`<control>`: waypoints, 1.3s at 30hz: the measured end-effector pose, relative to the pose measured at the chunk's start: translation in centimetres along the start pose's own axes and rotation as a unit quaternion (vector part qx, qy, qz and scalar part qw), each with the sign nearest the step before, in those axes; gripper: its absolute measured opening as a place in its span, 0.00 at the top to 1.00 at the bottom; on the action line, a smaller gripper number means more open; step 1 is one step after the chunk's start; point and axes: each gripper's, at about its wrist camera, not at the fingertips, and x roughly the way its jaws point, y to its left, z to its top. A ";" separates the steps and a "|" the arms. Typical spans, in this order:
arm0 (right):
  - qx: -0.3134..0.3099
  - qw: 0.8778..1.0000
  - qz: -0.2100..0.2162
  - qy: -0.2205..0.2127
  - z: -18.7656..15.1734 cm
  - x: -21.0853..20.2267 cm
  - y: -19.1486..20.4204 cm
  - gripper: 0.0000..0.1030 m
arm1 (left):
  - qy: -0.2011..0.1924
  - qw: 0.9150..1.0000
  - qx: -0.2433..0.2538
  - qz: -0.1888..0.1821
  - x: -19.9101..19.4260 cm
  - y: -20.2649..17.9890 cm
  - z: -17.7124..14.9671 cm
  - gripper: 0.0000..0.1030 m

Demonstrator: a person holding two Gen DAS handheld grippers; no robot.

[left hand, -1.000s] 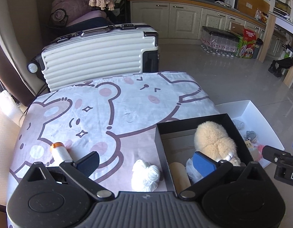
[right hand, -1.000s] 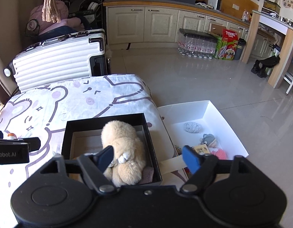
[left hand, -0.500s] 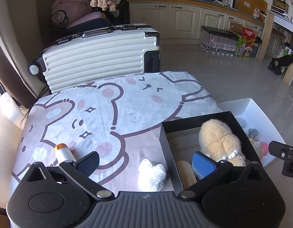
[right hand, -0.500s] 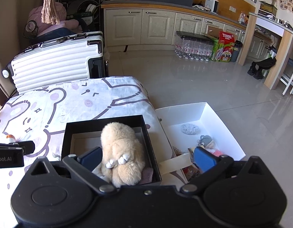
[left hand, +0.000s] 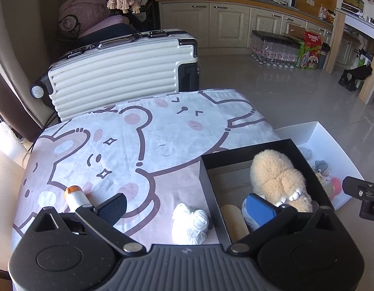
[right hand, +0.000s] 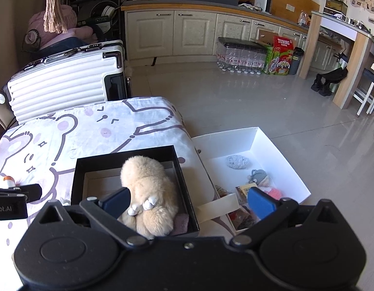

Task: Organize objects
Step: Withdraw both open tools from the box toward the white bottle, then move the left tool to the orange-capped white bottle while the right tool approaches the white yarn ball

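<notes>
**mossy_k:** Left wrist view first. The left gripper hangs with its jaws spread wide and nothing between them, above the bear-print blanket. Still loose on the blanket: a white yarn ball just beside the black box, and a small bottle with an orange cap by the left finger. The yarn sits right against the box wall, so I reckon a sloppy pinch catches the wall too and drags the whole box.

**tern42:** Agreed. And the bottle lies on its side on soft fabric, so a nudge from one finger probably rolls it off instead of seating it.

**mossy_k:** Right wrist view now. The right gripper has just been opening and its jaws stand fully spread. The fluffy cream plush lies in the black box, one pad close by its paws, not squeezing it that I can see.

**tern42:** Risk there is fur snagging on that pad as the gripper backs out, tipping the plush over the rim. The white box on the floor is close too.
</notes>
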 end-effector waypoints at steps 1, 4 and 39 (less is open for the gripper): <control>0.000 1.000 0.001 0.001 0.0 0.1 0.1 0.00 | 0.001 1.000 -0.001 0.002 0.0 0.1 0.0 0.00; 0.000 1.000 0.004 0.003 0.0 0.1 0.5 0.00 | 0.003 1.000 -0.006 0.006 0.2 0.7 -0.1 0.00; -0.075 0.991 0.111 0.001 0.5 -0.3 14.3 0.00 | 0.002 0.990 -0.106 0.095 -2.9 15.3 -3.3 0.00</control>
